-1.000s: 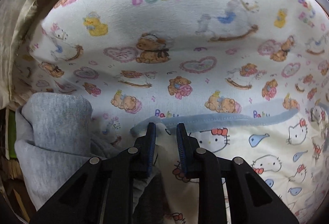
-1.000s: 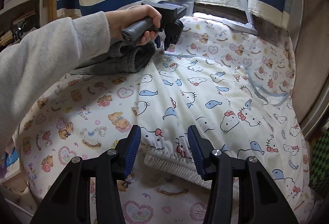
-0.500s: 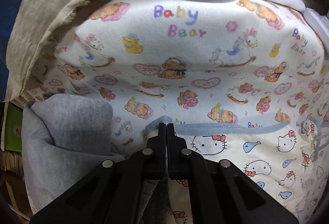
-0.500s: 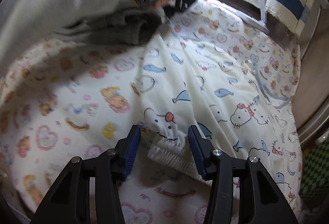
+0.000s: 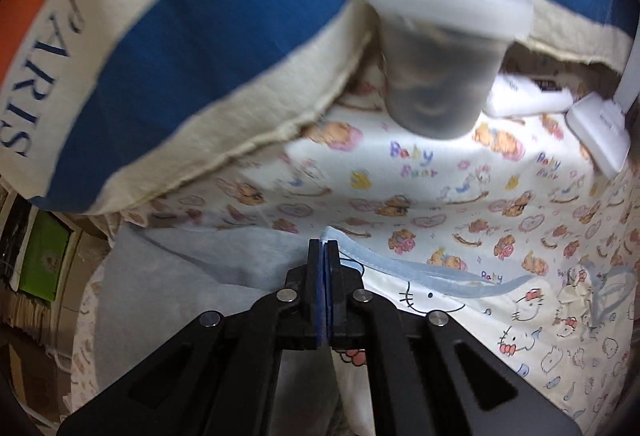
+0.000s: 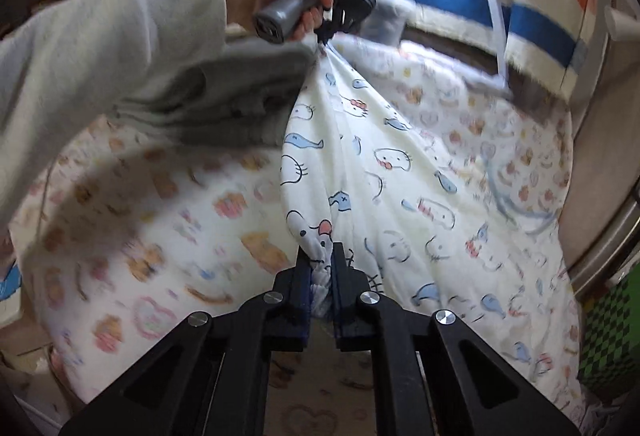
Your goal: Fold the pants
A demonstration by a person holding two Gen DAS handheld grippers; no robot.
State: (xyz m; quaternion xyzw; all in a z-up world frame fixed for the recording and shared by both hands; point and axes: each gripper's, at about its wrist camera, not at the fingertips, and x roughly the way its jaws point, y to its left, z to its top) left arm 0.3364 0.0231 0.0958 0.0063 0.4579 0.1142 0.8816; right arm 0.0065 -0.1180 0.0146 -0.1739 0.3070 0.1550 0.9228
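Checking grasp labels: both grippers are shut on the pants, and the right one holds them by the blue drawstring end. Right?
Not quite. The right gripper is shut on the white ribbed cuff end of the pants, as the right wrist view shows. The left gripper holds the blue-trimmed waist end.

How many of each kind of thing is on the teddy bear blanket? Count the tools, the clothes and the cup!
Tools: 2, the left tool and the right tool, whose jaws have just been closing on the pants
Kitty pants: 1
Grey garment: 1
Lidded plastic cup: 1
Total: 5
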